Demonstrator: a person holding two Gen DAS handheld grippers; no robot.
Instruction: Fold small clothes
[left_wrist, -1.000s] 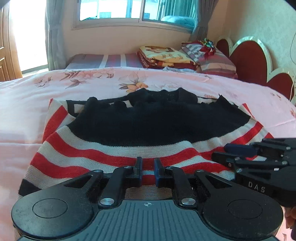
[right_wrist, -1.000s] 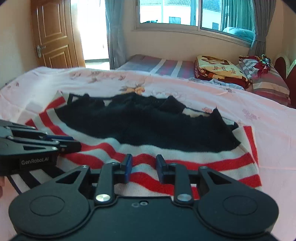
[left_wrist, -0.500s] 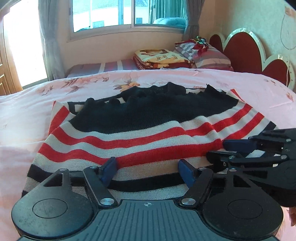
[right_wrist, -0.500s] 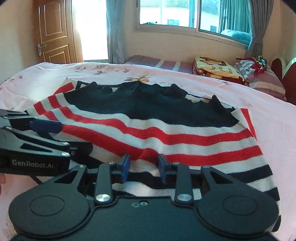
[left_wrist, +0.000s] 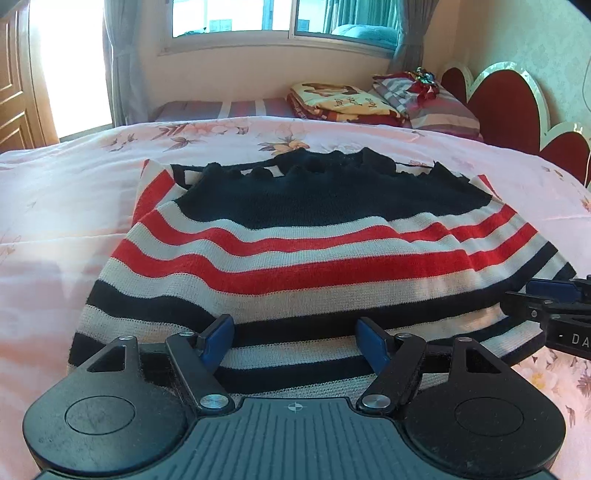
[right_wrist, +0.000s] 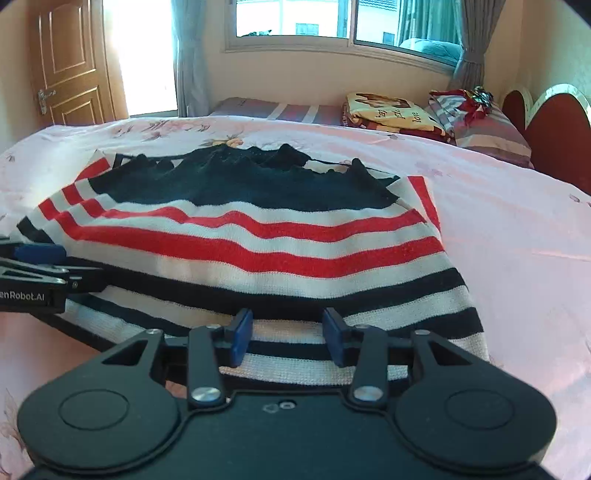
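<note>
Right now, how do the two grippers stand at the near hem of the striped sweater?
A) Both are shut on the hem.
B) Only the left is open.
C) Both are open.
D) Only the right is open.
C: both the left gripper and the right gripper show a clear gap between their blue pads, with the striped sweater lying flat on the bed.

I see the sweater (left_wrist: 295, 254) banded red, white and navy, with a solid navy upper panel. The bedsheet (left_wrist: 74, 192) is pink, floral-printed. My gripper pads (right_wrist: 242, 332) are blue.
</note>
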